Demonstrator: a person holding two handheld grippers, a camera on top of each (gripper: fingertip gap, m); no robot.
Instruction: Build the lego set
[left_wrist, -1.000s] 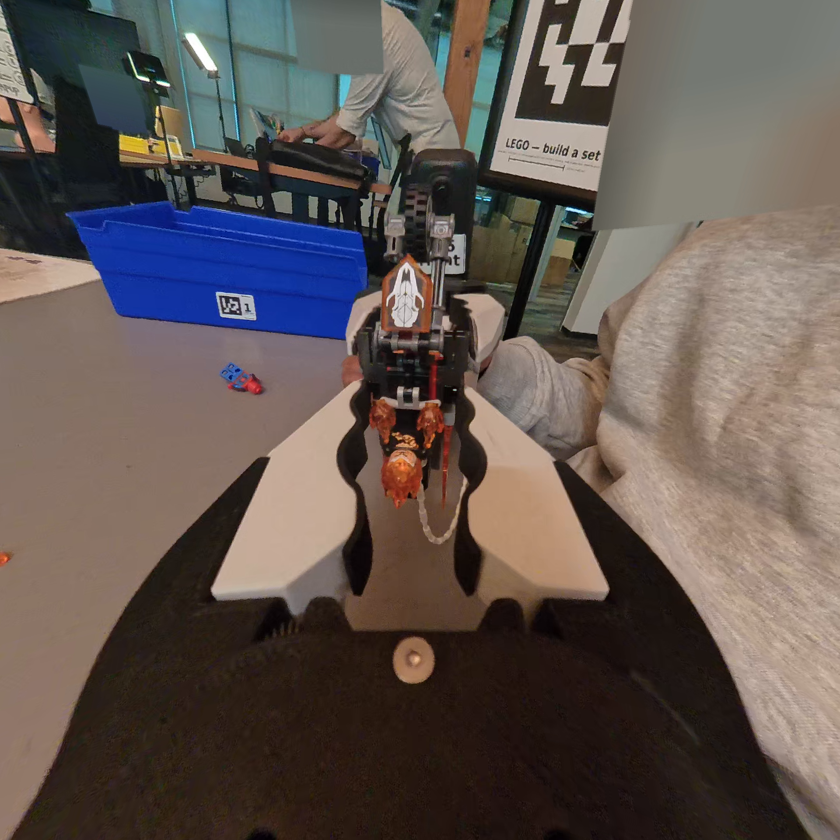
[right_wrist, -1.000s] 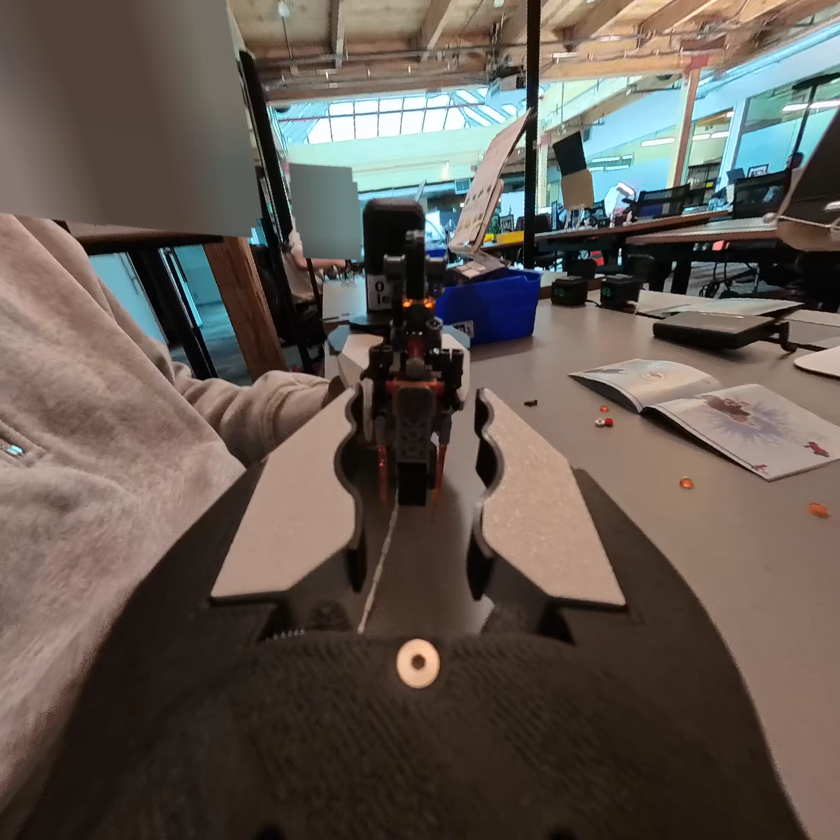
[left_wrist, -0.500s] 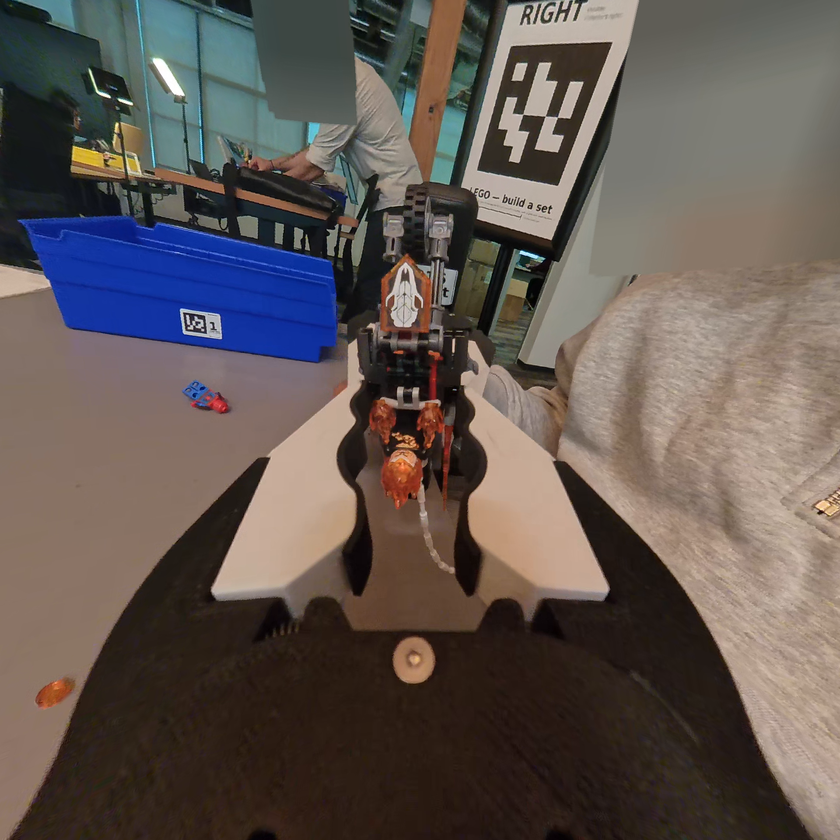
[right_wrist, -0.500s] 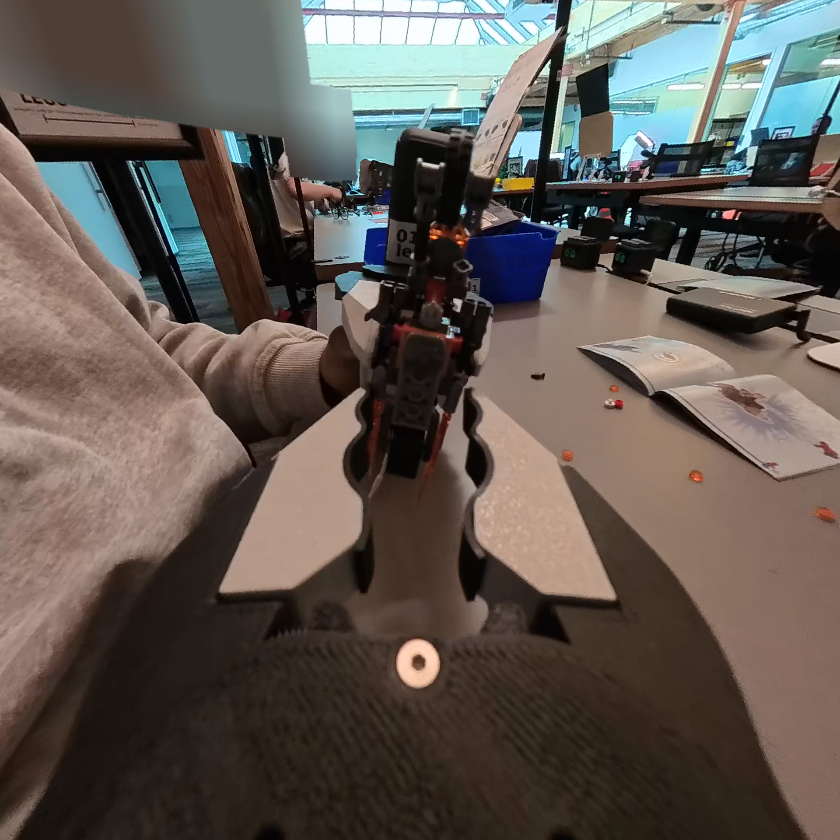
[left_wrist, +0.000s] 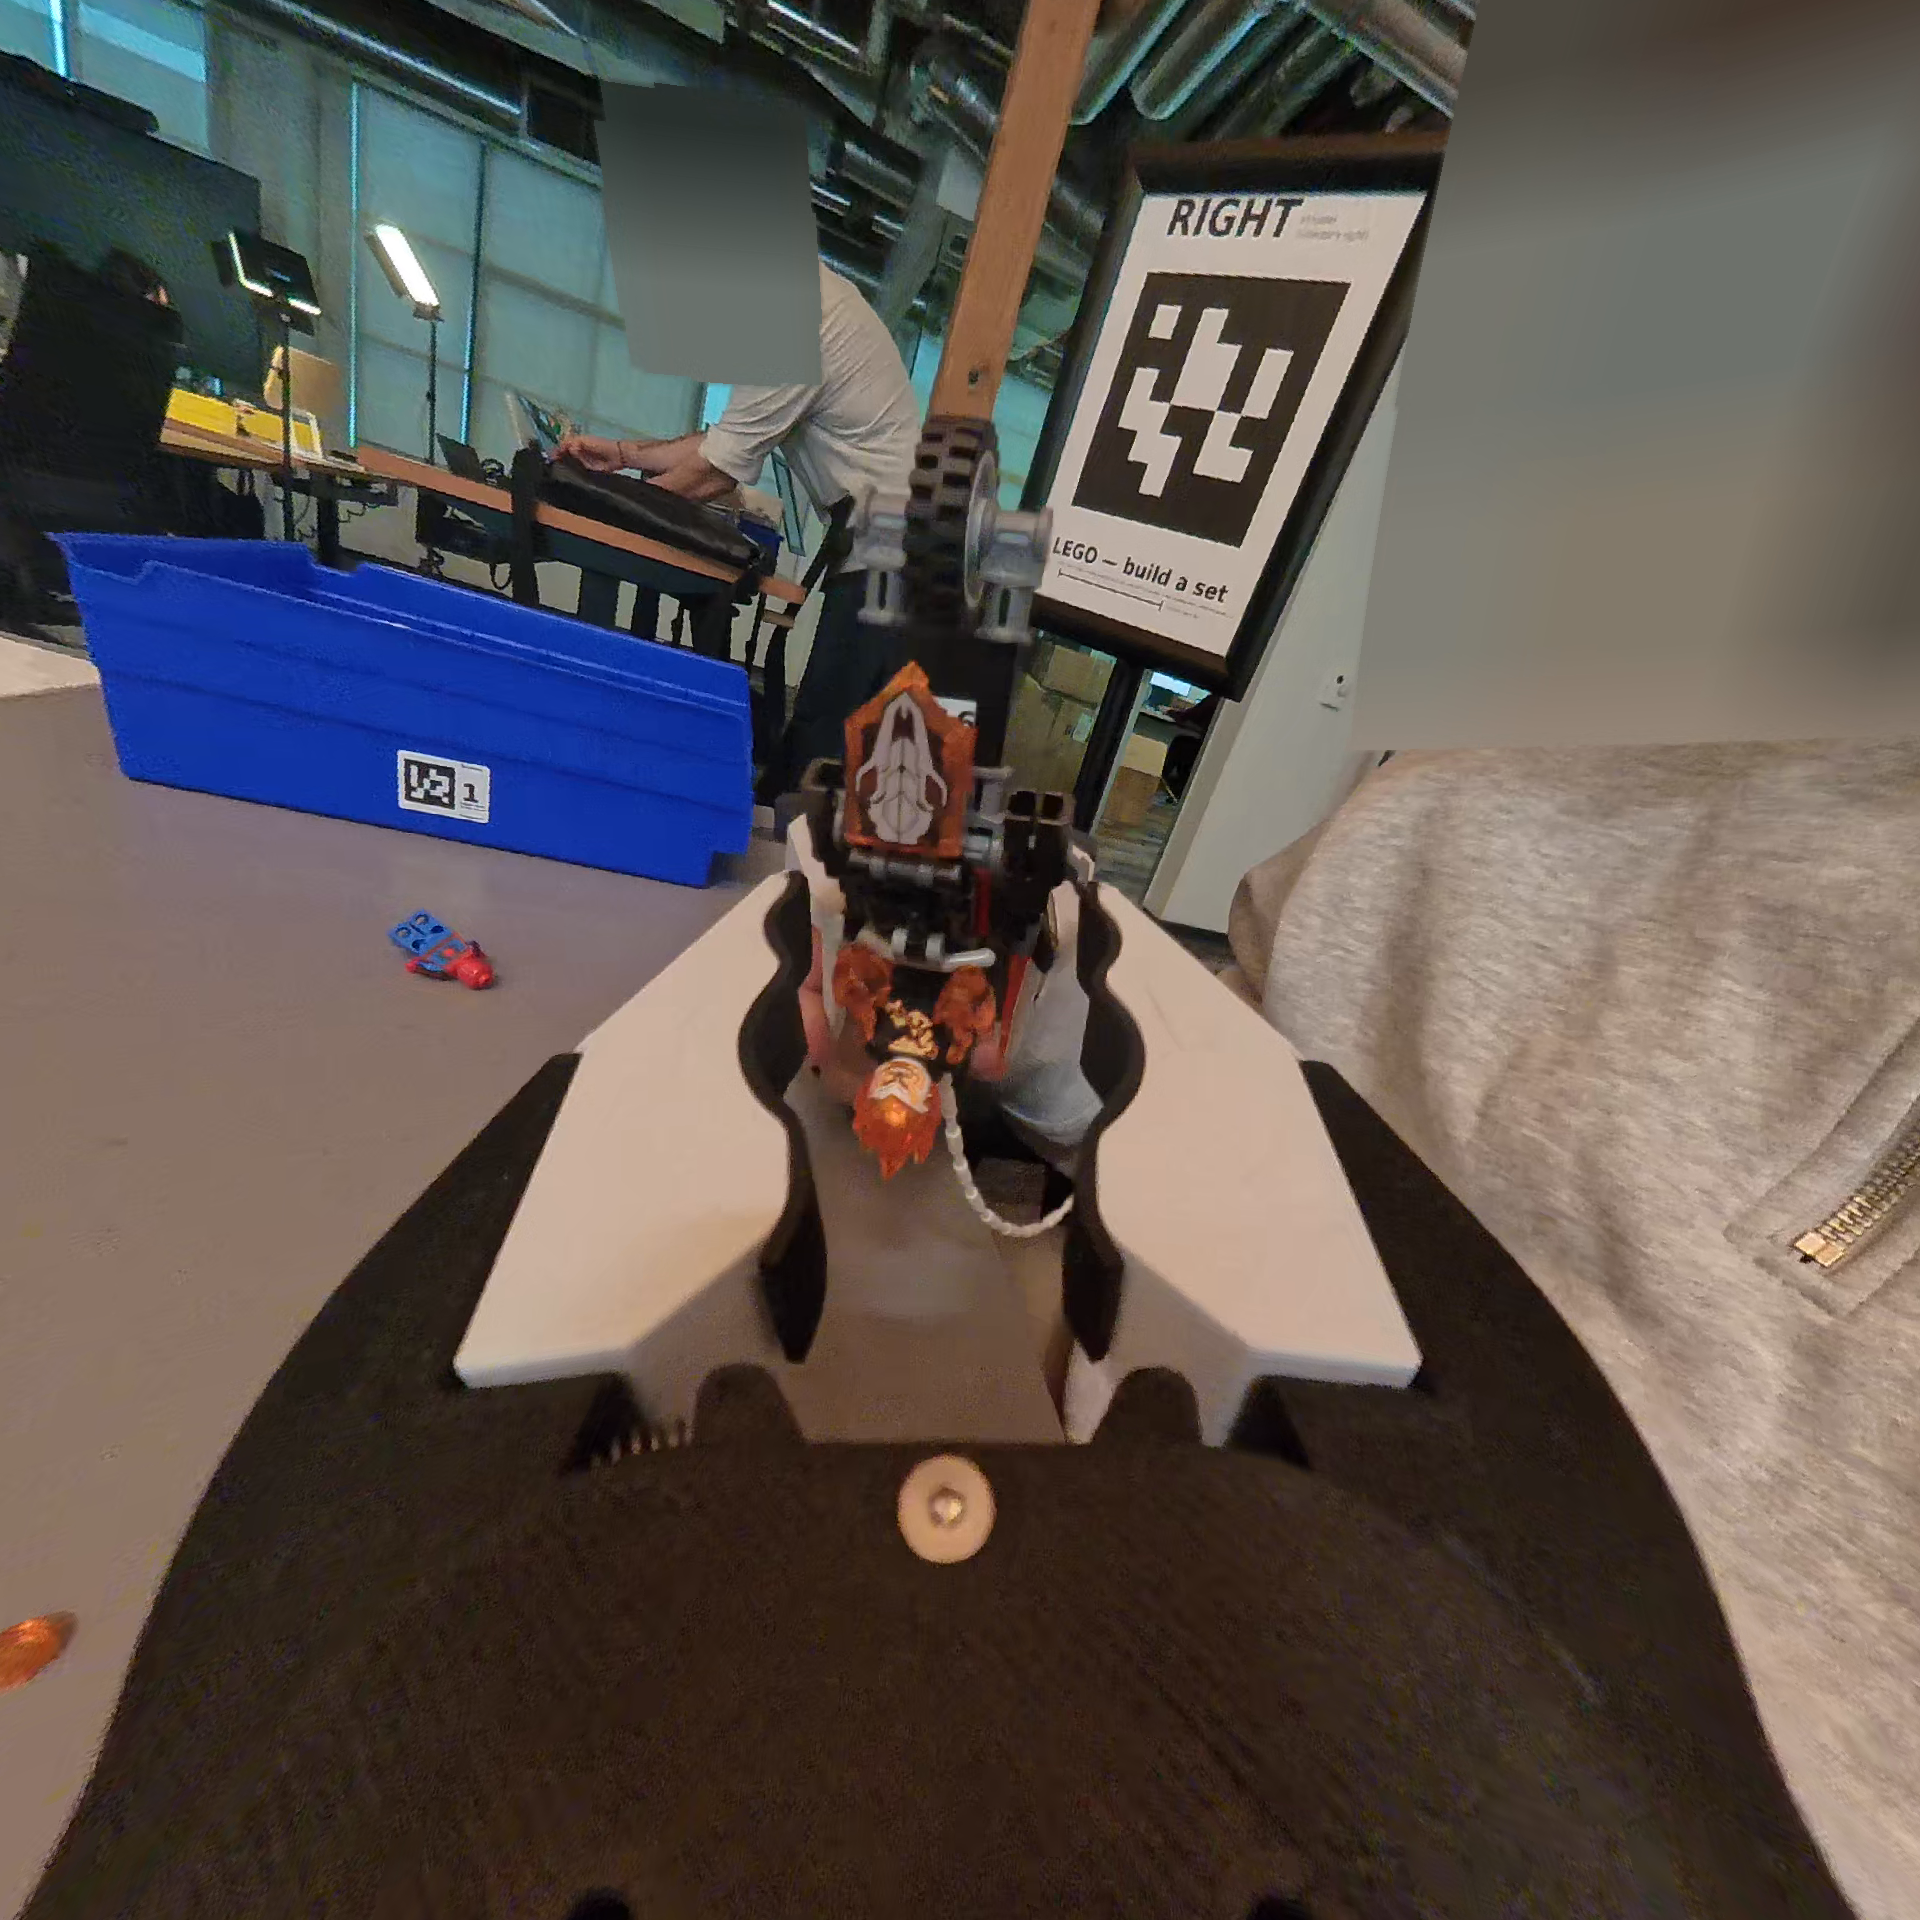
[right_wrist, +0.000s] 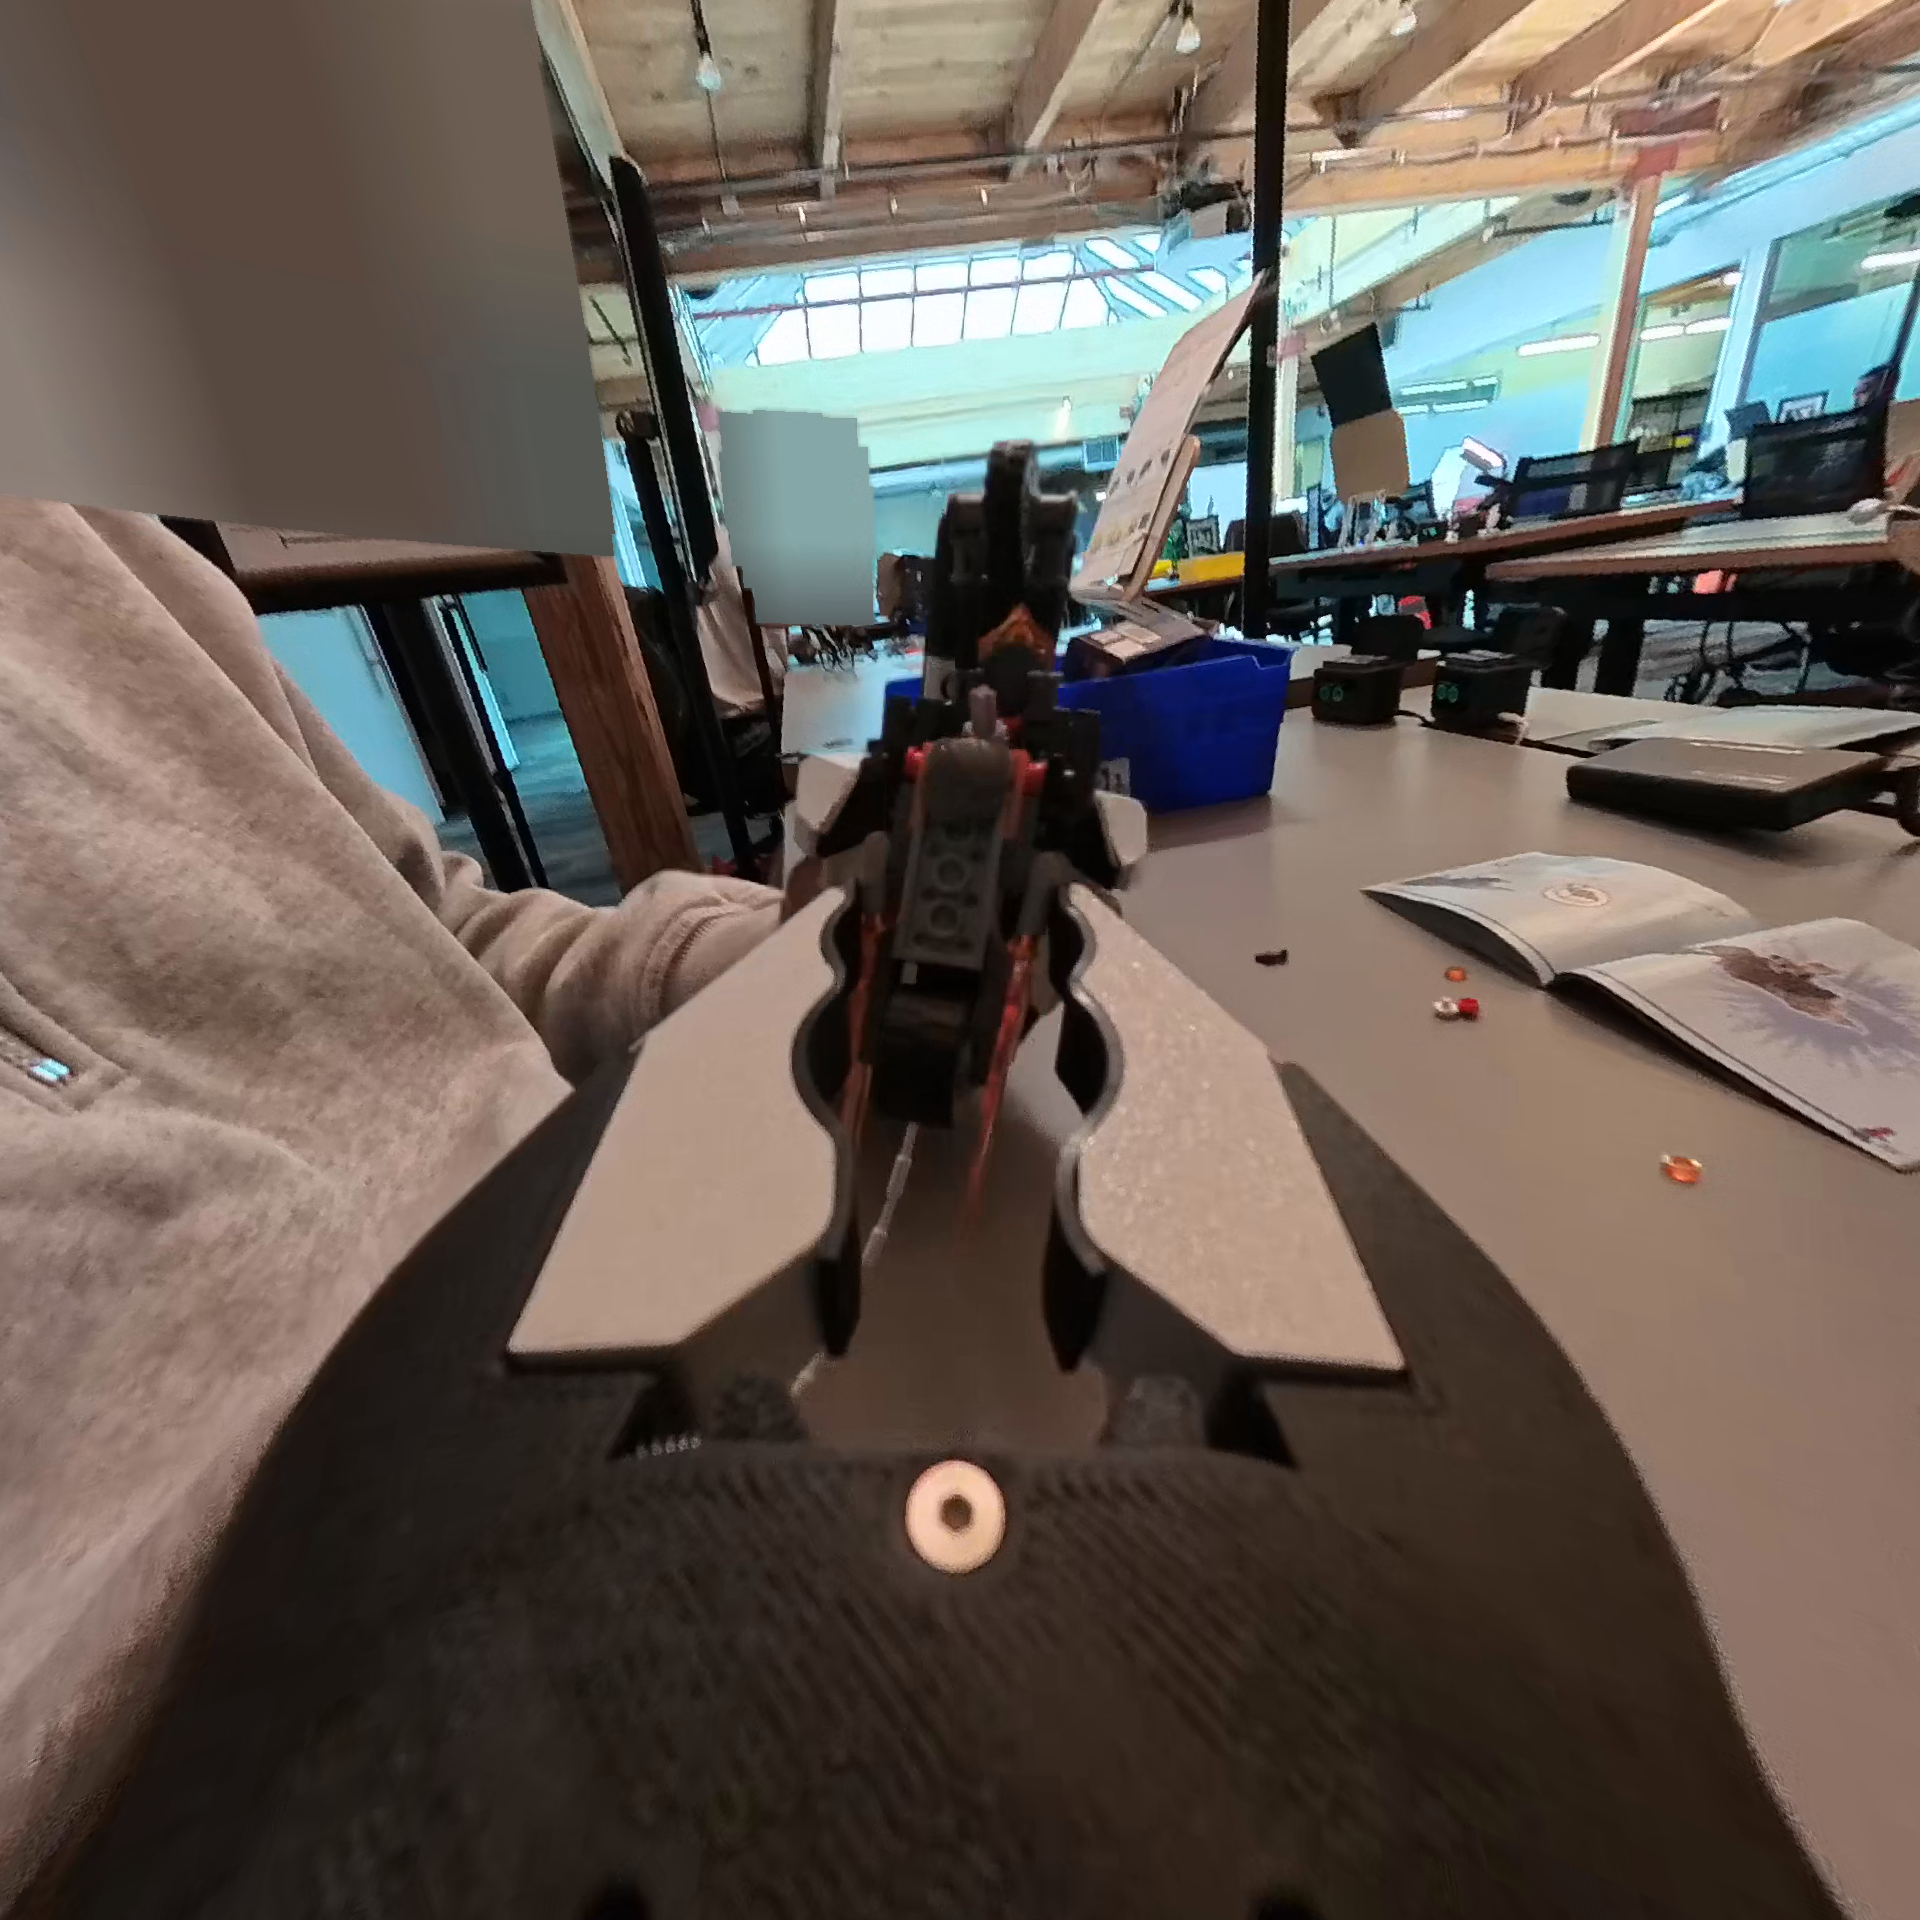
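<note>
The lego model (left_wrist: 909, 790) is a black motorbike with an orange shield plate, a knobbly wheel at the top, an upside-down flame-headed figure and a dangling white chain. My left gripper (left_wrist: 935, 904) is shut on its body and holds it above the table. My right gripper (right_wrist: 951, 914) faces the left one and is shut on the model's other end (right_wrist: 951, 883), where a grey studded plate and red blades show. Each gripper's white fingertips show behind the model in the other's view.
A blue bin (left_wrist: 416, 707) stands at the far left, with a small blue and red piece (left_wrist: 442, 951) before it. An open instruction booklet (right_wrist: 1662, 977) and loose small pieces (right_wrist: 1455, 1003) lie to the right. The person's grey sleeve (right_wrist: 260, 935) fills one side. The tips of both grippers are at nearly the same place.
Both grippers have risen with the model, which now tilts. The right jaws have narrowed onto the model's end. The white chain has swung to the right.
</note>
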